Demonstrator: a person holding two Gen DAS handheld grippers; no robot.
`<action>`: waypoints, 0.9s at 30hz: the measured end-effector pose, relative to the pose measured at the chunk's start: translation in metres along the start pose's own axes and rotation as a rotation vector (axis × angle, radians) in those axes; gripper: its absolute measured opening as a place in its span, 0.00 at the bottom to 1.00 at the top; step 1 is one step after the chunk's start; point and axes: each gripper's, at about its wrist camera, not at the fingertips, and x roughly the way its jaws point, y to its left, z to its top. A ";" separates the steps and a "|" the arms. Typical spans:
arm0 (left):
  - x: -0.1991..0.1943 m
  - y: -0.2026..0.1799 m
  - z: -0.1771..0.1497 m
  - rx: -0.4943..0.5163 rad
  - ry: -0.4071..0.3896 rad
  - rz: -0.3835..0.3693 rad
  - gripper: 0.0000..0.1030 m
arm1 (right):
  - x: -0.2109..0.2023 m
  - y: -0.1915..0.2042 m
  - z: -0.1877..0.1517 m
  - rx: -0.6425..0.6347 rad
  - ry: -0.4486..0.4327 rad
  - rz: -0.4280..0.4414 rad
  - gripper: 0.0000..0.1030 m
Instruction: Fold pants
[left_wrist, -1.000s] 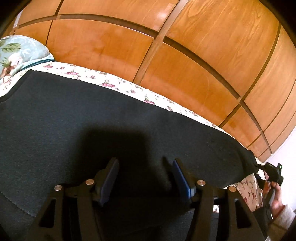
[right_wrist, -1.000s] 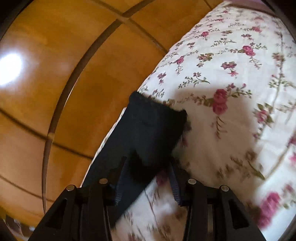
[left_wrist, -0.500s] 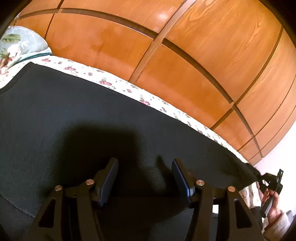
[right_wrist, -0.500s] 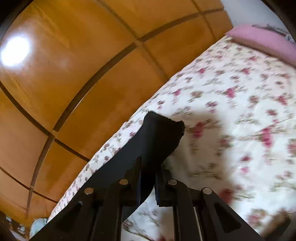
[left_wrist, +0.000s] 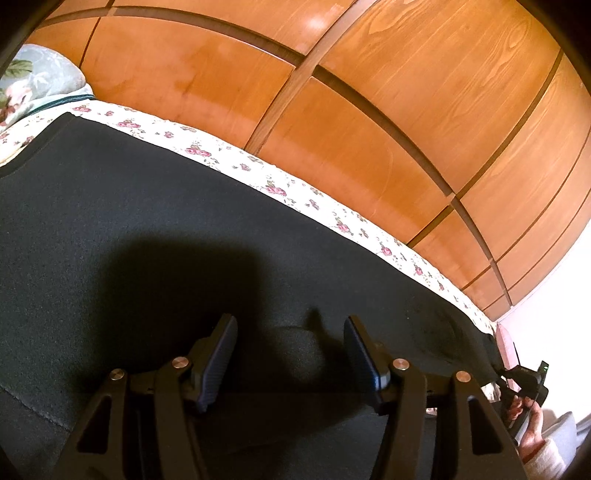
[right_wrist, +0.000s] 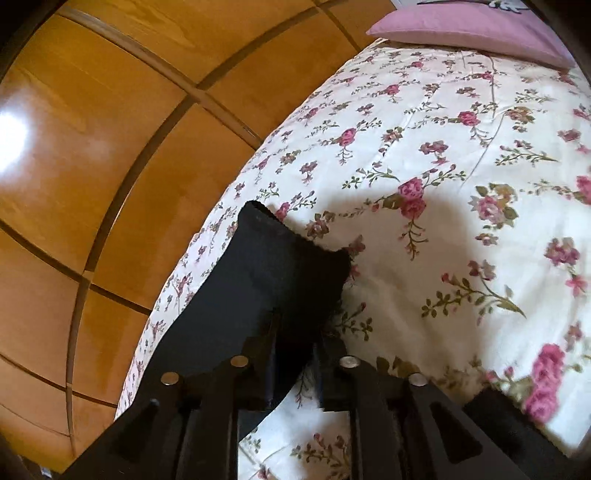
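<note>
Black knit pants (left_wrist: 155, 236) are spread flat across the lower left of the left wrist view, on a cream bedspread printed with pink roses (right_wrist: 461, 206). Glossy orange wood wardrobe panels (left_wrist: 369, 110) fill the top. The left gripper (left_wrist: 290, 350) is held wide apart over the fabric. The right gripper (right_wrist: 295, 354) is pinched on the pants' hem, lower centre. A pink pillow (right_wrist: 461, 22) is seen upper right.

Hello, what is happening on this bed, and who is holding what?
A person is folding black pants spread on a floral bedsheet. The left gripper is open over the fabric near the waist end. The right gripper is shut on the leg end. No fold is made yet.
</note>
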 end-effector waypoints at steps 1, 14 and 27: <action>0.001 0.000 0.000 0.001 0.000 0.002 0.59 | -0.009 0.001 -0.002 -0.013 -0.026 -0.030 0.27; 0.004 -0.004 0.001 0.012 0.003 0.023 0.59 | -0.027 0.088 -0.086 -0.371 0.008 0.076 0.37; -0.009 0.009 0.013 -0.088 0.022 -0.001 0.58 | 0.019 0.136 -0.151 -0.501 0.106 0.068 0.39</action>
